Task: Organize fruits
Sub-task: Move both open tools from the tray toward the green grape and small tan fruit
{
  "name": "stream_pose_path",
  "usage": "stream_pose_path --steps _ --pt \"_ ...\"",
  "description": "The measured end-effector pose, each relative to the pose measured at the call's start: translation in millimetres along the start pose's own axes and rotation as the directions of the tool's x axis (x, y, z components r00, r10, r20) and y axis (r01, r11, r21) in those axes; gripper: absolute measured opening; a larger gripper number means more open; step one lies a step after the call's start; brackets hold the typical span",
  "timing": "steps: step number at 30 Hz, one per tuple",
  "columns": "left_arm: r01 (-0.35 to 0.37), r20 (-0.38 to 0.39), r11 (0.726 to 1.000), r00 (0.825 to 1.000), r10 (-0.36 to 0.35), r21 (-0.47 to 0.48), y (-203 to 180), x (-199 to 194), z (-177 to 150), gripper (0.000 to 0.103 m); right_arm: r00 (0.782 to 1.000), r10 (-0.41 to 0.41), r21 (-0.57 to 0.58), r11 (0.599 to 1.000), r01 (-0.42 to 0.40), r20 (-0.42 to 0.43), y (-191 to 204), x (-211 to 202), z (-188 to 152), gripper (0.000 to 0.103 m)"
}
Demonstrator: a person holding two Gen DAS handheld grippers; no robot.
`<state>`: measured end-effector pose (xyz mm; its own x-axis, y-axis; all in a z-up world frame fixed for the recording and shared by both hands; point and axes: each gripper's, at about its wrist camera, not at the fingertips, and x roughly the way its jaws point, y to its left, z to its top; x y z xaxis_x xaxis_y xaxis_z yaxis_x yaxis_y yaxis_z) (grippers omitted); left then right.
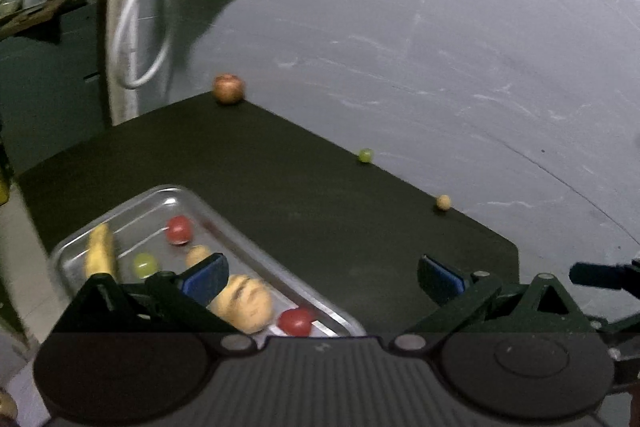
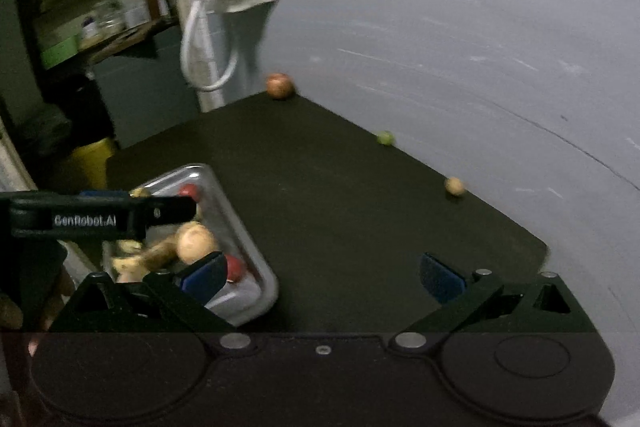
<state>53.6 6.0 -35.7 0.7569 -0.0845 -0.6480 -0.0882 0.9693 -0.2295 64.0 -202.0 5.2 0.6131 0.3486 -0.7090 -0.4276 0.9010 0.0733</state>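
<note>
Worktop (image 1: 280, 167): dark, set against a grey wall.
Tray (image 1: 224, 223): metal, near the worktop's front left corner; holds a banana (image 1: 100, 251), a tan fruit (image 1: 244, 303), two red fruits, a green one and a small tan one.
Apple (image 1: 229, 89): far corner, at the wall.
Green grape (image 1: 365, 155) and tan ball (image 1: 443, 202): along the wall edge, well apart.
Left gripper (image 1: 320, 277): fingers spread, nothing between them, tilted down over the tray's near end.
Right gripper (image 2: 322, 273): fingers spread, empty, angled down beside the tray.
Step, as judged: between picks. Three fruits remain outside the tray; the next move calls for a reach to the wall edge, fingers closing gently on a small round fruit.
</note>
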Motion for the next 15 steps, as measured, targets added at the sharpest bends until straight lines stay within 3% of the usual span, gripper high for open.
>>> stream_pose_path --steps 9,15 --pt "-0.042 -0.037 0.997 0.998 0.045 0.071 -35.3 42.1 24.3 0.102 0.999 -0.005 0.133 0.991 0.009 -0.034 -62.8 31.5 -5.8 0.102" --pt "-0.075 -0.028 0.986 0.996 0.08 0.15 -56.4 68.0 48.8 0.102 1.0 0.009 0.185 0.983 -0.009 0.003 -97.8 60.6 11.3 0.102"
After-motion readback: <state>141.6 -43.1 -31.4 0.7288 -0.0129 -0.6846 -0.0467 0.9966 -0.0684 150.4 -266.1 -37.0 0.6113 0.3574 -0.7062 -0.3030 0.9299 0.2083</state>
